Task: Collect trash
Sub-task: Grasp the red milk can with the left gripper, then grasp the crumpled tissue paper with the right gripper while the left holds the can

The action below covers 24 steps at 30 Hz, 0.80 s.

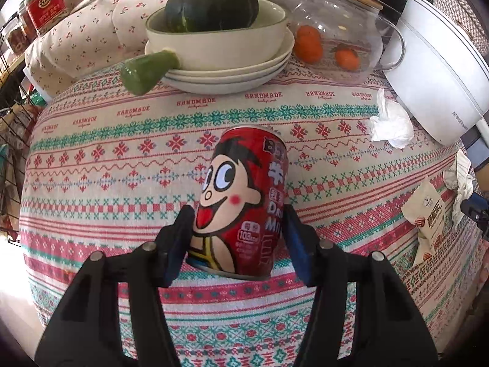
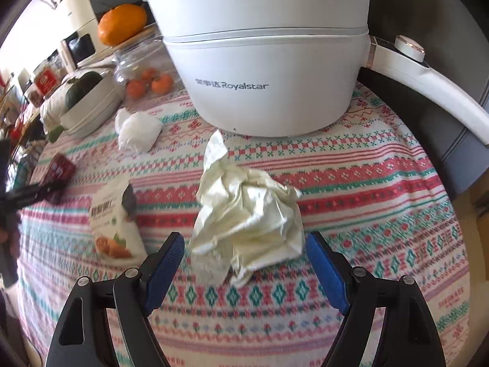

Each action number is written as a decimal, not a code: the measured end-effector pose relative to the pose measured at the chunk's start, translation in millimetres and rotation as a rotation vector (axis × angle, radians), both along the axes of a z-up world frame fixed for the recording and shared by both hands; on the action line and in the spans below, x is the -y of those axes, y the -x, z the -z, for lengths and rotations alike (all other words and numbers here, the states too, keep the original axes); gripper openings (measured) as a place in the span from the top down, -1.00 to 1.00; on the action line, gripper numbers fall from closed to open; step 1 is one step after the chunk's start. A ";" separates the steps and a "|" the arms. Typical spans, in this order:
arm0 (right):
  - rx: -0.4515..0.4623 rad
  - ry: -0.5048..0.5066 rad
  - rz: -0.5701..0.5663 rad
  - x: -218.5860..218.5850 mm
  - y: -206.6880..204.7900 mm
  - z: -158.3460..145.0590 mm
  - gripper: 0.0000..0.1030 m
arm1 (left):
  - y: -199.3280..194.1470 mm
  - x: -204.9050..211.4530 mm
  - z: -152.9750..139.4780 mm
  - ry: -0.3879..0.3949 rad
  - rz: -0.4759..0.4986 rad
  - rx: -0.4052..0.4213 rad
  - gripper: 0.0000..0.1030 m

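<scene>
My left gripper [image 1: 238, 214] has its fingers on either side of the red can [image 1: 241, 205], which stands upright on the table [image 1: 107, 165]. The blue pads sit against the can's lower half, so I judge it pinched, though I can't tell how hard the squeeze is.

My right gripper [image 2: 244, 244] has its fingers spread wide around the crumpled napkin [image 2: 247, 211], with a gap on both sides; nothing is gripped yet. The napkin lies on the patterned cloth just in front of the white cooking pot [image 2: 262, 70].

Other trash is waiting too: a snack wrapper [image 2: 117, 217] lies flat to the left of the napkin, and a second balled tissue [image 2: 137, 131] sits farther back near the pot's left side.

Here's what worries me:
- The hold on the can is low, so if I lift fast it may tip forward out of the pads. If liquid is left inside, it could spill on the cloth.
- The napkin is loose and springy. Closing at this height may catch only an outer fold, and the rest would trail or drop.
- If I go lower, the fingertips could snag the tablecloth and drag it, which would shift the stacked plates [image 1: 220, 70] and the glass jar [image 1: 336, 30] behind the can.
</scene>
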State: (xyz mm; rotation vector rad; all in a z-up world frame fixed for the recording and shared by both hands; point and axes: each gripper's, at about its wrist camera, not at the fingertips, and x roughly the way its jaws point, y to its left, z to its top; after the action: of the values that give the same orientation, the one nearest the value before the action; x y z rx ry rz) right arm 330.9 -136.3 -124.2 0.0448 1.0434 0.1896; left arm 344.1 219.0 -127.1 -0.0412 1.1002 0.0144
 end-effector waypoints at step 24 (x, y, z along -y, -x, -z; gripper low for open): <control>0.019 -0.034 0.055 50.2 68.2 -49.7 0.20 | 164.3 63.2 -22.9 0.052 -0.016 -0.036 -0.05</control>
State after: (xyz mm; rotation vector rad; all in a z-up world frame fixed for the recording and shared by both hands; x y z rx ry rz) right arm 262.6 -186.5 -74.5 0.1022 1.0190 0.1577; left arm 179.8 155.8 -104.2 -0.0961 1.1361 0.0009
